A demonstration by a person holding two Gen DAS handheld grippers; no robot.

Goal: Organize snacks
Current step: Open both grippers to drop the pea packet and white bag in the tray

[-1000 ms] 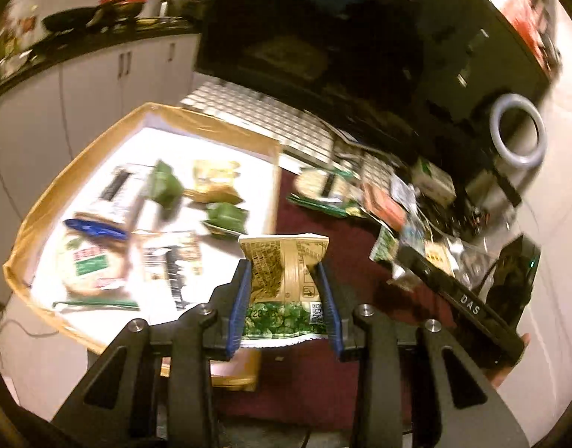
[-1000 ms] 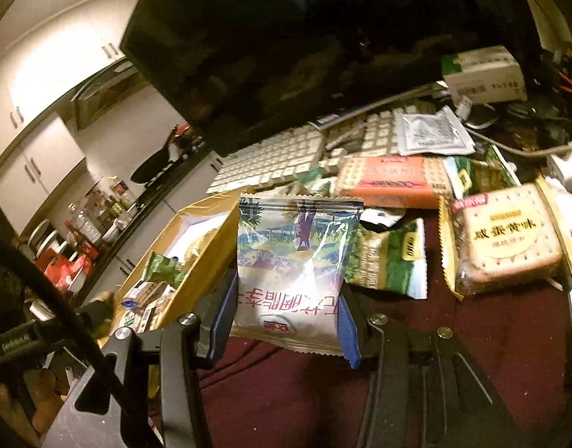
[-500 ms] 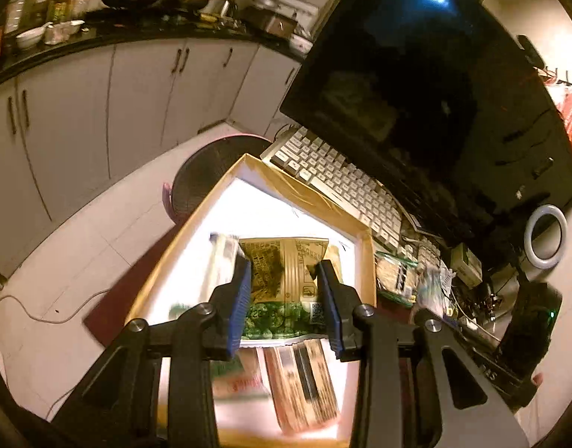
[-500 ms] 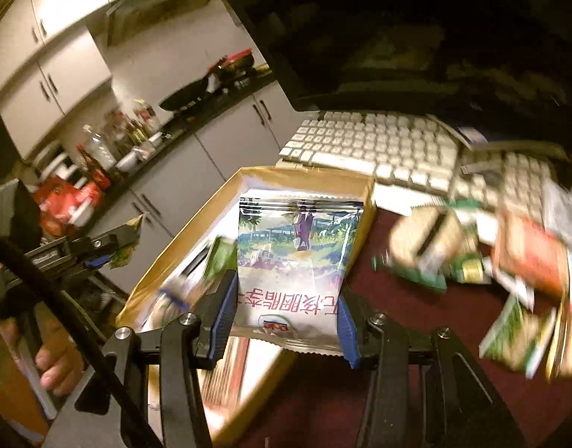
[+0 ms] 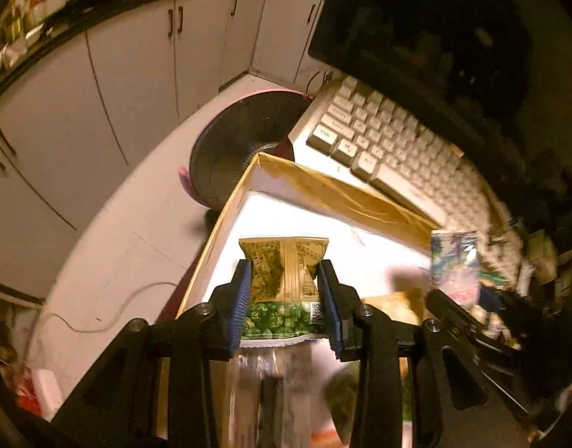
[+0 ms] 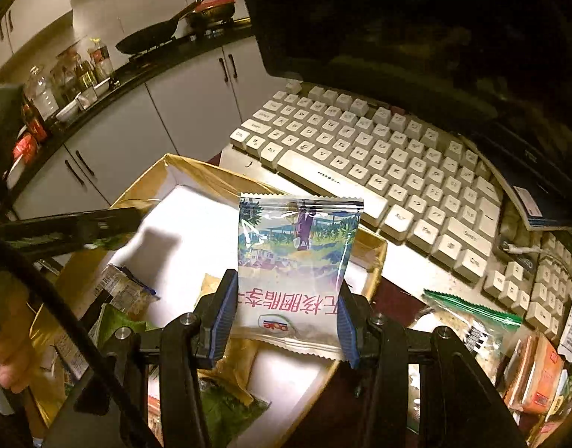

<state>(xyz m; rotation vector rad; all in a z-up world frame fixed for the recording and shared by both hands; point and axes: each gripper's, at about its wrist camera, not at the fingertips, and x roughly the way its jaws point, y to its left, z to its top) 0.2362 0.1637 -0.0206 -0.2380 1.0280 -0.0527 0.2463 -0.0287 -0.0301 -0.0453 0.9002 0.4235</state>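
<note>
My left gripper [image 5: 284, 300] is shut on a tan and green pea snack packet [image 5: 284, 283], held over the far part of the cardboard box [image 5: 338, 190] with a white floor. My right gripper [image 6: 284, 317] is shut on a white snack pouch [image 6: 295, 257] with a painted landscape and red characters, held above the box's right wall [image 6: 372, 250]. That pouch [image 5: 454, 261] also shows at the right of the left wrist view. Several packets [image 6: 125, 291] lie inside the box near its left side.
A white keyboard [image 6: 379, 160] and a dark monitor [image 6: 398, 18] stand just beyond the box. More snack packs [image 6: 472, 321] lie on the dark red cloth to the right. A round fan [image 5: 241, 149] sits on the floor, with kitchen cabinets [image 5: 136, 67] behind. A person's hand [image 6: 8, 354] shows at the left edge.
Both grippers carried their packets leftward from the cloth to over the box. The loose snack pile has slid toward the right edge of the right wrist view.
</note>
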